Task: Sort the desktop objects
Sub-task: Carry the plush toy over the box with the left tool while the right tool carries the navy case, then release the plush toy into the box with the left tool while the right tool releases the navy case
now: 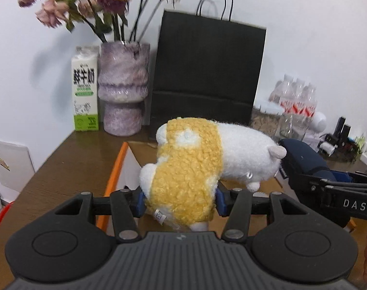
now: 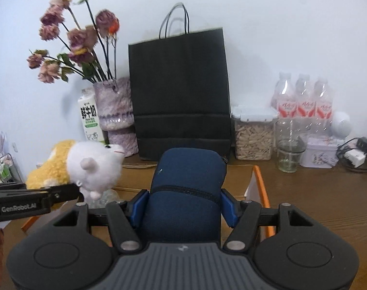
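Note:
My left gripper (image 1: 179, 201) is shut on a yellow and white plush animal (image 1: 195, 169), its blue pads squeezing the yellow body. The toy hangs above an open cardboard box (image 1: 121, 166) with an orange edge. My right gripper (image 2: 184, 204) is shut on a dark blue zipped pouch (image 2: 187, 193), held over the same box (image 2: 258, 186). In the left wrist view the pouch (image 1: 304, 159) and the right gripper show at the right, close to the toy's head. In the right wrist view the plush animal (image 2: 91, 166) and the left gripper's finger show at the left.
Along the white wall stand a black paper bag (image 1: 207, 72), a purple vase (image 1: 123, 91) with dried flowers and a milk carton (image 1: 85, 89). To the right are a jar of seeds (image 2: 253, 135), water bottles (image 2: 304, 101), an empty glass (image 2: 288, 147), a small tin (image 2: 320, 153) and cables.

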`<state>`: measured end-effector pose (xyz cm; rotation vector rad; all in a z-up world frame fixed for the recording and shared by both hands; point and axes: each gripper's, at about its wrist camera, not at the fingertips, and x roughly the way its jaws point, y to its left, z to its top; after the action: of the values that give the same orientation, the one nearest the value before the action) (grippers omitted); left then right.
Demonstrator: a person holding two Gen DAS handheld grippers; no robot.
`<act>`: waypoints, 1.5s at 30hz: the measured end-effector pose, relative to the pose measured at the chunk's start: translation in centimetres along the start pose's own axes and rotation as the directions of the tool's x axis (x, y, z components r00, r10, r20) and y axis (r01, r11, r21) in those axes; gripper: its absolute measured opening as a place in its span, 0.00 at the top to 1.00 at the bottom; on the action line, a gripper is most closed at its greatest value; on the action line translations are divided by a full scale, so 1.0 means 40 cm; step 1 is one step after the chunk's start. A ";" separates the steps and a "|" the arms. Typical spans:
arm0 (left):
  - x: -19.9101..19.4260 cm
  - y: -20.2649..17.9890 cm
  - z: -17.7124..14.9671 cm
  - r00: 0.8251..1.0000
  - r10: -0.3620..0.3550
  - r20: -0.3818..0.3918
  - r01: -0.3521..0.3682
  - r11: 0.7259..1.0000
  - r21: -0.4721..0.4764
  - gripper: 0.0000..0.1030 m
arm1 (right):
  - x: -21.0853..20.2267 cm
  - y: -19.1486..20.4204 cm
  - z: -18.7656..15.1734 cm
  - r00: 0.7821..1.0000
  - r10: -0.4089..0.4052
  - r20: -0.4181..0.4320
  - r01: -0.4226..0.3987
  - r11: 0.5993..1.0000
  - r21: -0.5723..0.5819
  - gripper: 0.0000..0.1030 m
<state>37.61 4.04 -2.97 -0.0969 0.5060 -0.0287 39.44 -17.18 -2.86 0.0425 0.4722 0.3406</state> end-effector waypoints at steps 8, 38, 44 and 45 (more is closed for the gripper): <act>0.092 0.004 -0.033 0.995 0.021 -0.102 -0.017 0.999 0.039 0.49 | 0.097 0.000 -0.030 0.994 0.021 -0.105 -0.025 0.999 -0.037 0.41; 0.041 -0.017 -0.020 0.996 0.080 -0.033 -0.078 0.995 0.062 0.00 | 0.048 0.020 -0.011 0.995 -0.026 -0.094 0.014 0.993 -0.118 0.00; 0.002 -0.027 -0.009 0.996 0.084 0.015 -0.084 0.995 0.062 0.00 | 0.016 0.025 0.009 0.998 -0.022 -0.059 0.014 0.991 -0.132 0.00; -0.008 -0.028 -0.006 0.996 0.082 0.025 -0.083 0.995 0.059 0.00 | 0.008 0.025 0.014 0.998 -0.021 -0.051 0.014 0.991 -0.131 0.00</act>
<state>37.21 2.91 -2.92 -0.0174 0.4861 0.0378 39.64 -16.10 -2.40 -0.0981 0.5007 0.3550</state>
